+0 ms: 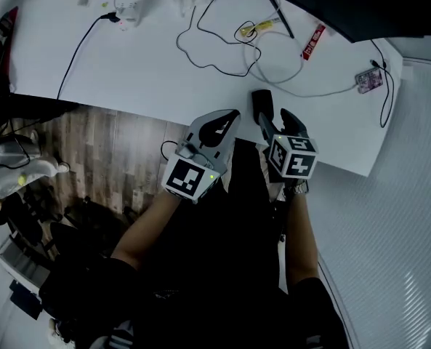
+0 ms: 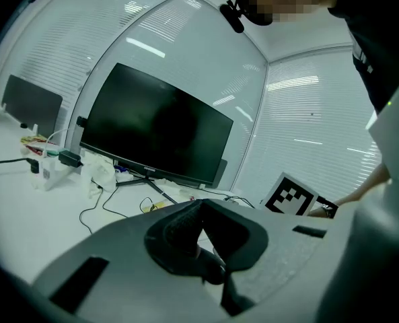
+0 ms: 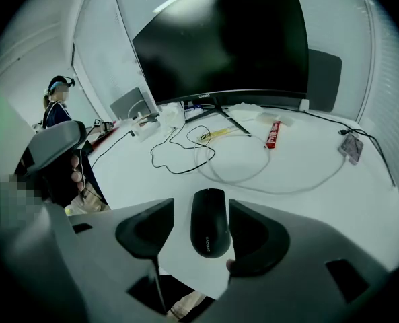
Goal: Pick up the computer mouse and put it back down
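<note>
**Mouse flanked by wide jaws near the surface's edge**

The black, smooth-shelled computer mouse (image 3: 210, 222) lies flat on the white surface (image 3: 307, 180), close to the near edge, where the person's dark clothing shows just below it. The right hand-held gripper (image 3: 202, 214) points steeply down with its jaws spread wide, one on each side of the mouse. Bare surface shows between the left jaw and the mouse, and the right jaw stands just beside it. Neither pad appears to press, so the mouse is judged to be free. The left hand-held gripper (image 2: 199, 231) hangs off to the side over the edge, its jaws drawn together on nothing.

The main hazard is probably that edge. The mouse sits nearer the right jaw, so a sideways drift of the gripper could nudge it, and a drag toward the person could tip it off the surface. If the jaws close from here, the nearer pad would likely meet the rounded shell first and twist or squirt it out. The thin black cable (image 3: 179, 157) lies well beyond and looks unlikely to snag
</note>
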`<state>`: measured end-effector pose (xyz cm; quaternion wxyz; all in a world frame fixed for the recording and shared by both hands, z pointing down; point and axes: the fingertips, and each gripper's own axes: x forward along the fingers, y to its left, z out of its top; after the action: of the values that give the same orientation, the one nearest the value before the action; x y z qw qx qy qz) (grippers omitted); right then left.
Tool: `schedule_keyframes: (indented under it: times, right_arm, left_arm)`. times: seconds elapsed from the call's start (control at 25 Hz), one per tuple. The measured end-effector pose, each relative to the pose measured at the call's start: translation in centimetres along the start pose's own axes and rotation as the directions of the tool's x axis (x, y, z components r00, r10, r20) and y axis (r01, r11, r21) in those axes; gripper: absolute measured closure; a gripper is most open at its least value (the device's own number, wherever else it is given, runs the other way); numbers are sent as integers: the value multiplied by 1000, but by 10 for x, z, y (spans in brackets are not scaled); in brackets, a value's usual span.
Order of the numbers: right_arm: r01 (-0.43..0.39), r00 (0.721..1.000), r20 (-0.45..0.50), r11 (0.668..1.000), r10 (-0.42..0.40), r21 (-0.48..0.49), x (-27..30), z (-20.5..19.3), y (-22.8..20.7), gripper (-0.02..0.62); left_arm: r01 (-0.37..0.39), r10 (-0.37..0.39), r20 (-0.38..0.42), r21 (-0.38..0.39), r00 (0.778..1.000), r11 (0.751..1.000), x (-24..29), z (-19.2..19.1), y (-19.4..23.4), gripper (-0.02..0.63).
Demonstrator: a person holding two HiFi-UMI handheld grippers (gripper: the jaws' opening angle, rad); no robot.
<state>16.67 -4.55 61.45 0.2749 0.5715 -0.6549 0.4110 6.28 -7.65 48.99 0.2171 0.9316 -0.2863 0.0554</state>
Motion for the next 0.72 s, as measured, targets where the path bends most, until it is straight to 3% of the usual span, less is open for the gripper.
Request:
schedule_keyframes:
  times: [0.16,0.52,0.72]
  right_arm:
    - [-26,999,-26,1000,26,7,18,-12,-1,331]
    - [-2,999,-54,1000,2,-4,49,-31,-13,319]
    - [24,996,-82,996,-32,-91,59,-34,-14,318]
  left_arm:
    - [-19,19,2,-3,1000,1000,0,-8,-2,600]
    - [-42,40,-47,-32,998,999,1,-32,-5,600]
    - [-50,48,-48,-38,998,998,3,-36,-4,600]
